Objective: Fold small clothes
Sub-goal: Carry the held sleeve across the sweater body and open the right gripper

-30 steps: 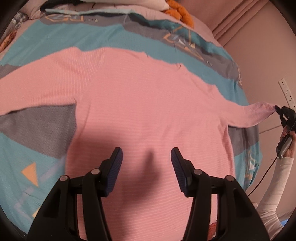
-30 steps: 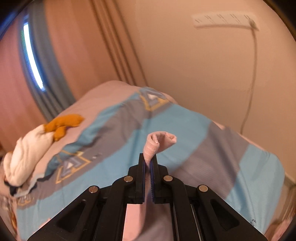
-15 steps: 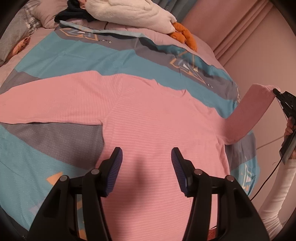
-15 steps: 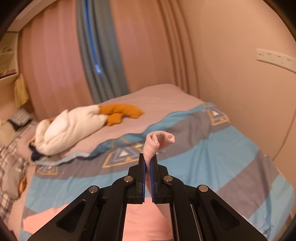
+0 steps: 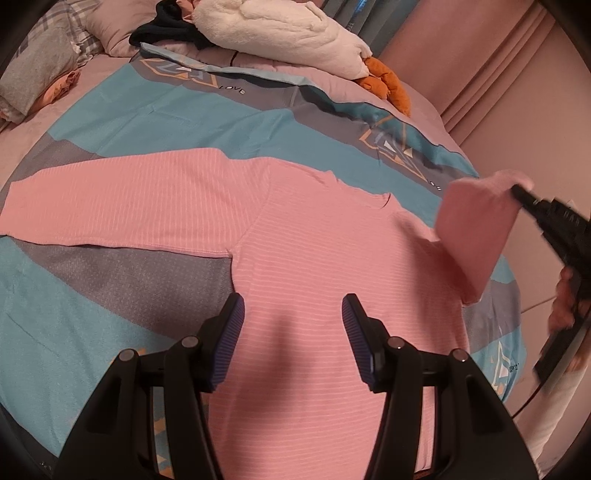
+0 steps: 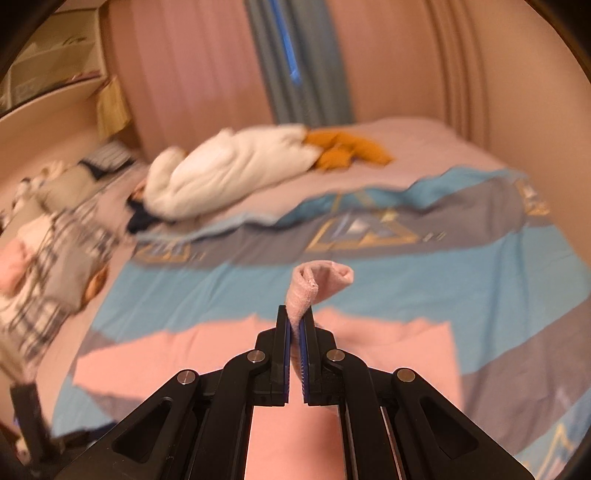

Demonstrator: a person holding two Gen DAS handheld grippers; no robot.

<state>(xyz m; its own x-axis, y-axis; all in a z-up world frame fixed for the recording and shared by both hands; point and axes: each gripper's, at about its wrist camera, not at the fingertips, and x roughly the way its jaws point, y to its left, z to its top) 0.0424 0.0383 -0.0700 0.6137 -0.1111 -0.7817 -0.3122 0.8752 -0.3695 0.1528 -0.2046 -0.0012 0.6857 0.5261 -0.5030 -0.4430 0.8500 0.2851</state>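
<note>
Sleeve (image 5: 476, 225) now lifted inward; pink top (image 5: 314, 295) lengthwise, neckline away.

The right claw (image 6: 295, 325) pinches the pink top's (image 6: 184, 354) cuff (image 6: 317, 284) above the blue-and-grey bedspread (image 6: 480, 288).

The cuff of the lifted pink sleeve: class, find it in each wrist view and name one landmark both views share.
Left wrist view: the cuff sits at the right edge, pinched by the right gripper.
Right wrist view: the cuff curls up at centre, above the shut fingers.
Shared landmark: the white plush toy.
</note>
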